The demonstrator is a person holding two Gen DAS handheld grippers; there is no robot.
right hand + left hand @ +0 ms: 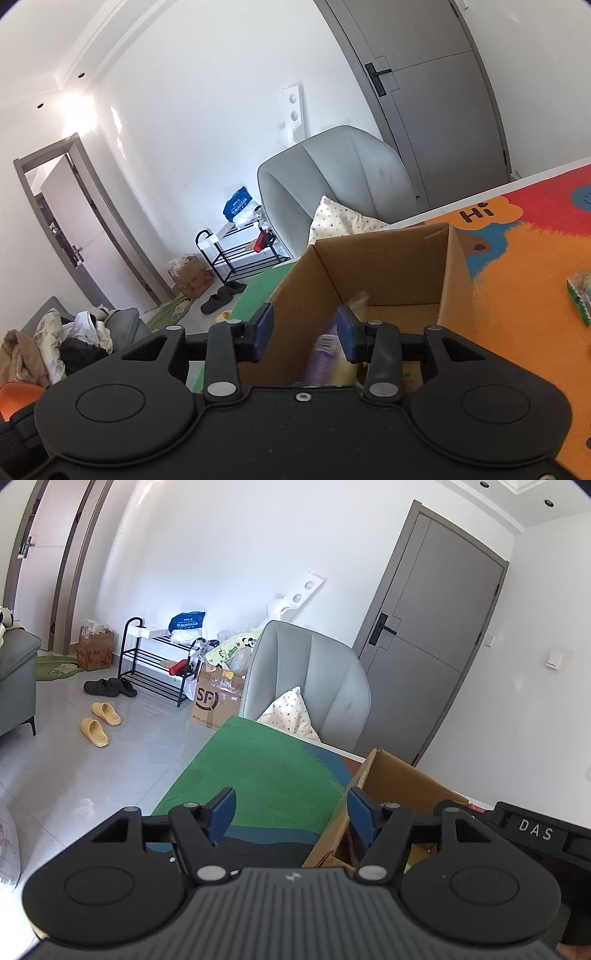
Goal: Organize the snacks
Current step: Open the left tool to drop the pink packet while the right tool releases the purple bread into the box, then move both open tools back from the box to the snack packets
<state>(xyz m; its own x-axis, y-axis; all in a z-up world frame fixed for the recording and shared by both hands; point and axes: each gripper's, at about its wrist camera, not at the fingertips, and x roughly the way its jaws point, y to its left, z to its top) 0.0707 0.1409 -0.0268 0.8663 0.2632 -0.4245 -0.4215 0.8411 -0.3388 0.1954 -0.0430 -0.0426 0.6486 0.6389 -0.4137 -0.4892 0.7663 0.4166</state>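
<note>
Over the cardboard box point(388, 273) both the right hand-held gripper point(304, 332) and left hand-held gripper point(291, 812) gape empty, a blurred purple snack packet point(323, 354) inside looking light, crinkly, best pinched mid-body.

A grey armchair point(310, 675) sits at twelve o'clock in the left wrist view, a spotted cushion point(291, 712) on its seat. A grey door point(436, 635) with a black handle stands at two o'clock. At ten o'clock, a black shoe rack point(155, 664) stands against the white wall, with a cardboard carton marked SF point(216, 701) just beside it. Yellow slippers point(99, 722) lie on the tiled floor at nine o'clock, dark shoes point(109, 687) near them. A brown box point(95, 648) stands by a green mat point(57, 667).
</note>
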